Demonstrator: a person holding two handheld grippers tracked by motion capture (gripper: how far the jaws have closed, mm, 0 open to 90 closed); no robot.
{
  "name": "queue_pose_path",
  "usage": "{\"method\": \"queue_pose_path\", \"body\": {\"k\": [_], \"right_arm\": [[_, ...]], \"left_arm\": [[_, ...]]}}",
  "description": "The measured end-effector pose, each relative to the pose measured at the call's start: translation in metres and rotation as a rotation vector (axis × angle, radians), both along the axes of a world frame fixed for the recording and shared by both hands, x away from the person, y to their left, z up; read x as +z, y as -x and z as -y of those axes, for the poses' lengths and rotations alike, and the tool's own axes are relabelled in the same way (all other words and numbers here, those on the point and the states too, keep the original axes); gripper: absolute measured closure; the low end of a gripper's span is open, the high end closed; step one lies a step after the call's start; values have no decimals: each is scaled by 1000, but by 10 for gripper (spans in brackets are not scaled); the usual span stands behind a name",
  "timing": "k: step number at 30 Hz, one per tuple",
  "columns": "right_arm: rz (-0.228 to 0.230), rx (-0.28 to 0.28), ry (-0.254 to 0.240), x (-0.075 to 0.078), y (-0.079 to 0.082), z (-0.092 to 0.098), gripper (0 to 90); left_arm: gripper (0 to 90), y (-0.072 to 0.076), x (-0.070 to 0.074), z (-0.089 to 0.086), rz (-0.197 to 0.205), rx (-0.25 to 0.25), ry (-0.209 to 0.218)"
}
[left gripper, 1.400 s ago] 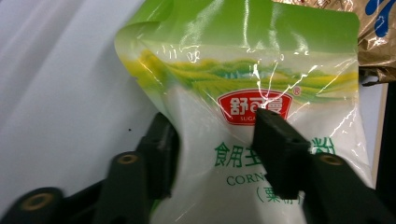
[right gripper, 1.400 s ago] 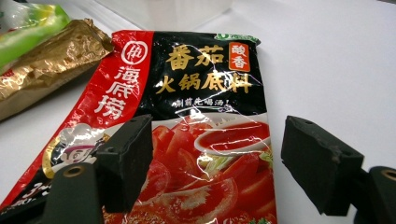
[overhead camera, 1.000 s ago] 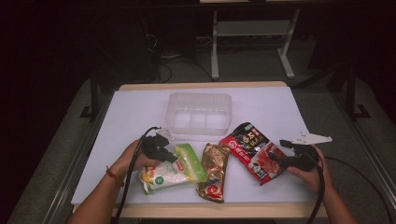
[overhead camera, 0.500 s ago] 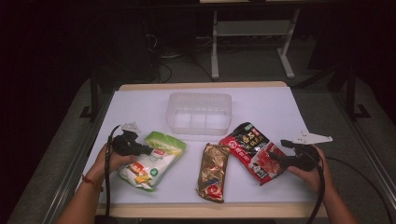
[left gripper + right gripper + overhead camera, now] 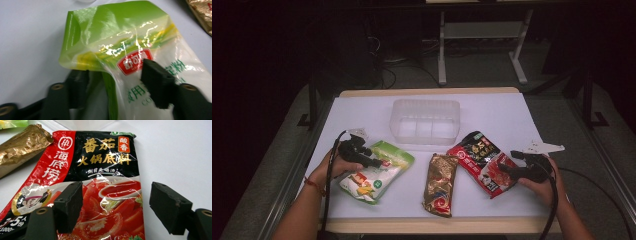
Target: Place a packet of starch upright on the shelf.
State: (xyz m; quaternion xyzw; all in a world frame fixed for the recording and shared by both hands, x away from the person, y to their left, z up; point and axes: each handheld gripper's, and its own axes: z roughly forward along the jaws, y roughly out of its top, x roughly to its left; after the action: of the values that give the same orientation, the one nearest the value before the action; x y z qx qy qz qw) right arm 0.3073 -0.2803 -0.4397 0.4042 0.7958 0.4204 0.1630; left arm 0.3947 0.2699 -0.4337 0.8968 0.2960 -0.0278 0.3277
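Green pouch (image 5: 120,50) dragged left — left gripper (image 5: 115,75) fingers just opened, straddling its edge.

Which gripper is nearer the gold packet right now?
Left, narrowly. The left gripper sits over the green packet, left of the gold packet; the right gripper is over the red packet, slightly farther right.

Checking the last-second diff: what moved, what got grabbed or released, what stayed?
The left gripper dragged the green-and-white pouch leftward, away from the gold pouch; its jaws have just been opening, releasing it, with the pouch between them. Unchanged: right gripper, open over the red tomato-soup-base pouch, and the clear plastic container.
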Motion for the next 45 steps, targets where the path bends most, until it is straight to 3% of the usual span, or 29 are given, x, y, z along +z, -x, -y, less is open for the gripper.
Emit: {"method": "queue_pose_path", "body": {"k": [6,10,12,14,18,24,27,29,34,42,45], "right_arm": [[-12,4,-12,-2,-1,1,265],[-15,11,-23,-2,-1,1,269],[-16,15,-25,-1,-1,1,270],[-18,19,-25,-1,-1,1,271],[-21,25,-25,-1,-1,1,272],[-23,21,-26,-1,-1,2,274],[-17,18,-32,0,-1,3,276],[-12,16,-37,2,-2,4,275],[-10,7,-46,3,-3,6,275],[-4,14,-53,5,-9,1,275],[0,20,-53,6,-10,-1,275]], "left_arm": [[248,-3,0,14,7,-29,-39],[259,0,1,24,30,-30,-71],[358,1,2,25,35,-48,-74],[531,4,4,28,43,-48,-97],[725,6,6,31,45,-37,-127],[889,14,16,20,88,-10,-43],[892,20,24,11,96,14,31],[892,28,34,3,121,33,89],[894,51,52,-16,196,102,183],[896,85,80,-40,317,205,313],[896,91,86,-40,349,220,335]]}}
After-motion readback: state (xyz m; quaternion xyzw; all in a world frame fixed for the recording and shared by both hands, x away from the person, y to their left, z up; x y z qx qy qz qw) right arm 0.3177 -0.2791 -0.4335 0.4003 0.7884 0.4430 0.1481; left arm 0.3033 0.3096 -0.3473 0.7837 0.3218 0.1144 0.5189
